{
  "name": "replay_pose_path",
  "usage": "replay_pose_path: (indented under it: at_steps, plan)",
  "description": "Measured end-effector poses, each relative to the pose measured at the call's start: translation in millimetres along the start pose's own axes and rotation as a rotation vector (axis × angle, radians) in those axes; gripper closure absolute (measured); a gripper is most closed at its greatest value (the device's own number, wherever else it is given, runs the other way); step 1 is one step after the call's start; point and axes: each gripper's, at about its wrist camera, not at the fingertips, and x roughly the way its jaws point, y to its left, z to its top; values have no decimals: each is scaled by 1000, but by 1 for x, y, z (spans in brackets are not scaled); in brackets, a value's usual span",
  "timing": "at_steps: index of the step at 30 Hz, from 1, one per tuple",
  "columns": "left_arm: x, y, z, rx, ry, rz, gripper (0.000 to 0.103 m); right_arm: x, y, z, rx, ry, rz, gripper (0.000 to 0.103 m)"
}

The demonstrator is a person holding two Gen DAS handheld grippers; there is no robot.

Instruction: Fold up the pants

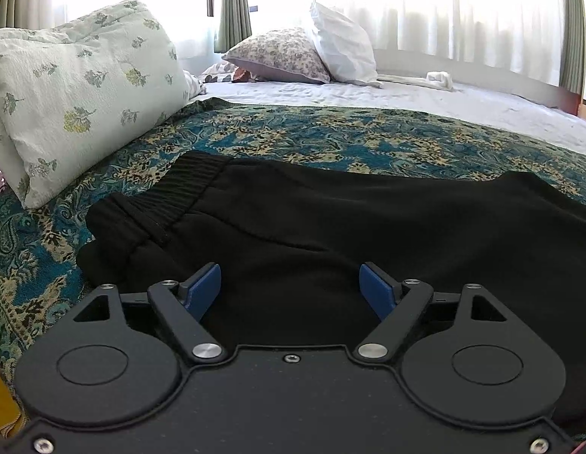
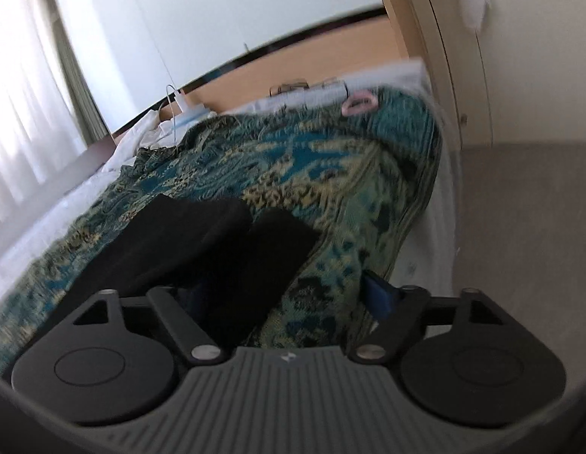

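Black pants (image 1: 330, 219) lie flat on a blue and gold patterned bedspread (image 1: 330, 136), with the ribbed waistband (image 1: 172, 193) to the left. My left gripper (image 1: 290, 287) is open, its blue pads spread wide just above the pants near the waist. In the right wrist view the two pant legs (image 2: 202, 249) stretch away over the bedspread (image 2: 330, 174). My right gripper (image 2: 289, 295) is open over the leg ends near the bed's edge. Its left pad is lost against the dark cloth. This view is blurred.
A folded floral quilt (image 1: 77, 90) lies left of the waistband. Pillows (image 1: 312, 53) rest at the back by curtained windows. In the right wrist view a pink clip (image 2: 359, 103) lies on the far bedspread, the floor (image 2: 520, 227) is to the right, and a charger cable (image 2: 175, 102) hangs by the headboard.
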Motion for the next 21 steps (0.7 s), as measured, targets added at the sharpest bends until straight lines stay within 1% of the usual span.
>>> replay_pose_path:
  at_steps: [2,4,7,9,12,15,17,21]
  plan:
    - [0,0,0,0,0,-1,23,-12,10,-5,-83,-64,-23,29]
    - [0,0,0,1,1,-1,22,-20,20,-10,-169,-107,-32,31]
    - [0,-1,-1,1,0,0,22,-26,29,-15,-239,-123,-34,35]
    - [0,-1,-1,1,-1,0,22,-27,34,-15,-258,-139,-69,37]
    - [0,-1,-1,2,-1,0,22,-30,43,-21,-324,-186,-140,35]
    - [0,-1,-1,3,-1,0,22,-35,54,-29,-394,-195,-101,35]
    - [0,-1,-1,3,-1,0,22,-39,58,-34,-419,-168,-43,43]
    - [0,-1,-1,3,-1,0,22,-47,55,-34,-348,-135,4,44]
